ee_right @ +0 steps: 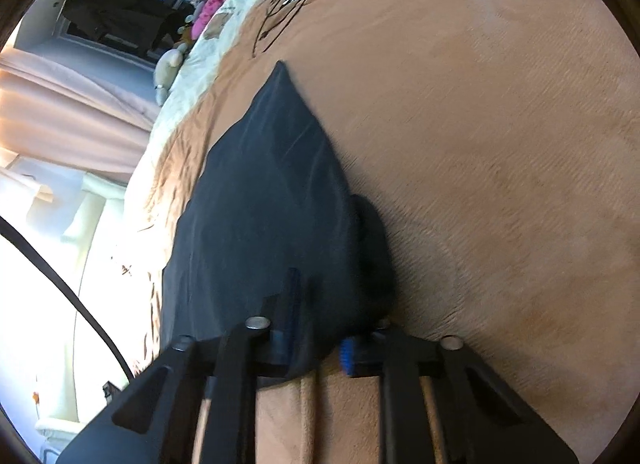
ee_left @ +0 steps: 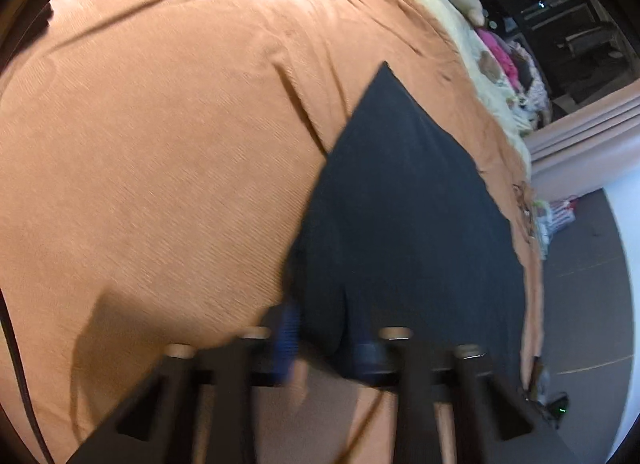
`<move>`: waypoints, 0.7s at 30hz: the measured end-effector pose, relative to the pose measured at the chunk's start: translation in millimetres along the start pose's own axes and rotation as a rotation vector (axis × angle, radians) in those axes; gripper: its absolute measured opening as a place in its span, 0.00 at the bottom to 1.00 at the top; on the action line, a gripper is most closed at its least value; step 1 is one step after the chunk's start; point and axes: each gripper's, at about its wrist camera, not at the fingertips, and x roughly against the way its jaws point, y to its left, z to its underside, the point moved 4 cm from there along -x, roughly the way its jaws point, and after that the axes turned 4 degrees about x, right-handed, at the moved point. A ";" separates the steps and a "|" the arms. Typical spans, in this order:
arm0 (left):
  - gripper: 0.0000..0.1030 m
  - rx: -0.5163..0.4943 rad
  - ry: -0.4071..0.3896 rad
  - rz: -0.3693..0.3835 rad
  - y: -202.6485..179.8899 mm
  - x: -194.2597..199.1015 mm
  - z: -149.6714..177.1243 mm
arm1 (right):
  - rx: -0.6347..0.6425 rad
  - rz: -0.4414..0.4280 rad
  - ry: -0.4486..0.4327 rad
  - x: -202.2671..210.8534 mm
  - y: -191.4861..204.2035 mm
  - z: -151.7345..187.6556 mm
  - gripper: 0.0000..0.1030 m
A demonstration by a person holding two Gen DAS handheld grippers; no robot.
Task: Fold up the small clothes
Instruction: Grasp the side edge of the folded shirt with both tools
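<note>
A small black garment (ee_left: 404, 204) lies stretched over an orange blanket (ee_left: 168, 152) on a bed. My left gripper (ee_left: 328, 344) is shut on the garment's near edge, the cloth bunched between its blue-padded fingers. In the right wrist view the same black garment (ee_right: 264, 216) runs away from me to a point. My right gripper (ee_right: 316, 348) is shut on its near edge, with cloth pinched between the blue pads. Both views are blurred by motion.
The orange blanket (ee_right: 480, 144) covers most of the bed. A cream quilt (ee_left: 460, 24) with soft toys and pink clothes (ee_right: 208, 8) lies at the bed's far side. Curtains (ee_right: 60, 104), grey floor (ee_left: 580, 284) and a black cable (ee_right: 60, 272) lie beyond the edge.
</note>
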 end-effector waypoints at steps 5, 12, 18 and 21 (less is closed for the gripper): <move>0.09 -0.008 -0.054 0.008 0.8 12.1 -3.5 | 0.040 0.004 -0.025 9.4 24.6 6.3 0.00; 0.08 -0.023 -0.114 0.048 -5.7 54.1 -12.2 | 0.140 0.030 -0.014 26.7 54.1 26.0 0.00; 0.08 -0.053 -0.137 0.050 7.0 89.7 3.3 | 0.239 0.090 0.004 50.9 70.3 55.2 0.00; 0.08 -0.062 -0.144 0.047 17.9 103.0 14.9 | 0.266 0.112 0.021 61.8 76.1 69.7 0.00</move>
